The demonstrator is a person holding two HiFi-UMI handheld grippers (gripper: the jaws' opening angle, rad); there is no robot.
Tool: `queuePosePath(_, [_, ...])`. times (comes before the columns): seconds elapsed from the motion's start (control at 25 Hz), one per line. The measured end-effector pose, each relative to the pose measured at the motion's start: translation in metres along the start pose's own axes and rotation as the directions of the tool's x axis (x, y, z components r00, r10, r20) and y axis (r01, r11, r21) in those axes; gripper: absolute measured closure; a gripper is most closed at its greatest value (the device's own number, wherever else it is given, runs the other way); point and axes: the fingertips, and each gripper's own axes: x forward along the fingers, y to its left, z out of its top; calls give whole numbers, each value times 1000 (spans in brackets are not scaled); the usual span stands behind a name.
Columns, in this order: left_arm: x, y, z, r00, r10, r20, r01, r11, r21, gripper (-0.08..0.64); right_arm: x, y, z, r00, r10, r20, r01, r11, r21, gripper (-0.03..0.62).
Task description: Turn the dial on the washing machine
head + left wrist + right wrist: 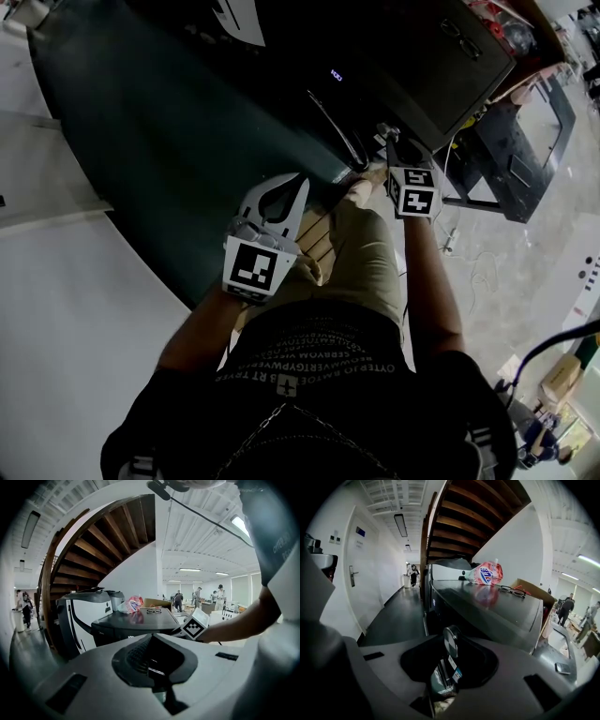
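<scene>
The dark washing machine stands ahead of me, its small lit display on the front panel. My right gripper is at the panel's right end. In the right gripper view the round silver dial shows edge-on in the gap of the right gripper, whose jaws stand open and clear of it. My left gripper hangs lower and to the left, away from the machine, jaw tips together, nothing in them. The left gripper view shows the washing machine beyond the left gripper.
A pink snack bag, a pair of glasses and a cardboard box lie on the machine's top. A white and black machine stands beside it under a wooden staircase. People stand far back in the room.
</scene>
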Motion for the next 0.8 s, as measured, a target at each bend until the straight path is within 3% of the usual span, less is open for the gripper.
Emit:
queuePosePath(0.24, [5, -10, -10, 1000, -18, -20, 18, 1000, -14, 554, 8, -8, -4, 998, -51, 21, 52, 999, -17, 549])
queuePosePath(0.48, [6, -21, -8, 1000, -26, -18, 25, 1000, -14, 554, 9, -15, -24, 998, -43, -38, 45, 998, 46, 526])
queuePosePath(0.8, [-4, -9, -3, 1000, 0, -8, 0, 1000, -18, 554, 2, -7, 6, 999, -38, 9, 39, 999, -19, 515])
